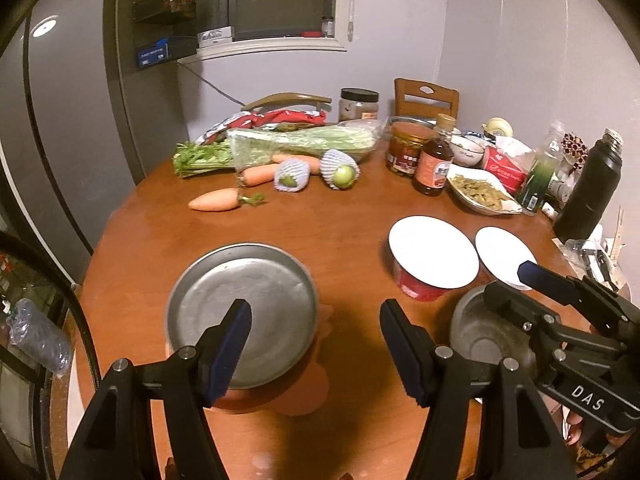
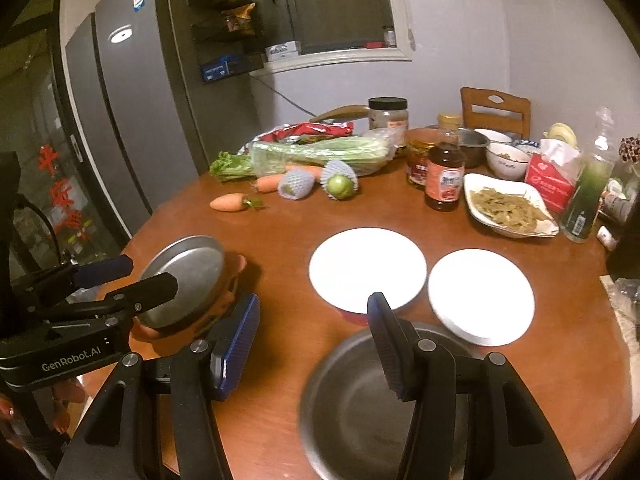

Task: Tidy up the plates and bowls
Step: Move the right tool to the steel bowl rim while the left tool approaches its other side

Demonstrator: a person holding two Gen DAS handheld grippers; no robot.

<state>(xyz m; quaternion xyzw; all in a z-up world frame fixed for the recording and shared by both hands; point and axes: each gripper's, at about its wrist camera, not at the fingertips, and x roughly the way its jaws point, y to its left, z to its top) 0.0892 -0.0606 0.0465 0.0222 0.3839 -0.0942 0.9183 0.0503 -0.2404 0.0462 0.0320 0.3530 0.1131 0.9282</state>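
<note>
On the round brown wooden counter (image 1: 320, 232) lie the dishes to be sorted. Nearest the left gripper (image 1: 316, 344) sits a shallow round grey metal plate (image 1: 244, 312), resting on an orange-pink mat (image 1: 304, 392); that gripper's jaws stand apart with nothing between them, one blue pad over the plate's near rim without a visible grip. Under the right gripper (image 2: 316, 340) lies a deep grey metal bowl (image 2: 360, 400), blurred at its edge; its jaws are also apart and empty, though one finger overlaps the bowl's far rim in the picture, and I cannot tell whether it touches. Beyond the bowl, a larger round white plate (image 2: 368, 268) sits on top of a red bowl (image 2: 354, 316), and a smaller round white plate (image 2: 480, 296) lies just beside it. Farther back are carrots (image 1: 216, 200), bagged celery (image 1: 288, 144), sauce bottles (image 1: 434, 164) and an oval white dish of green food (image 1: 480, 192).
</note>
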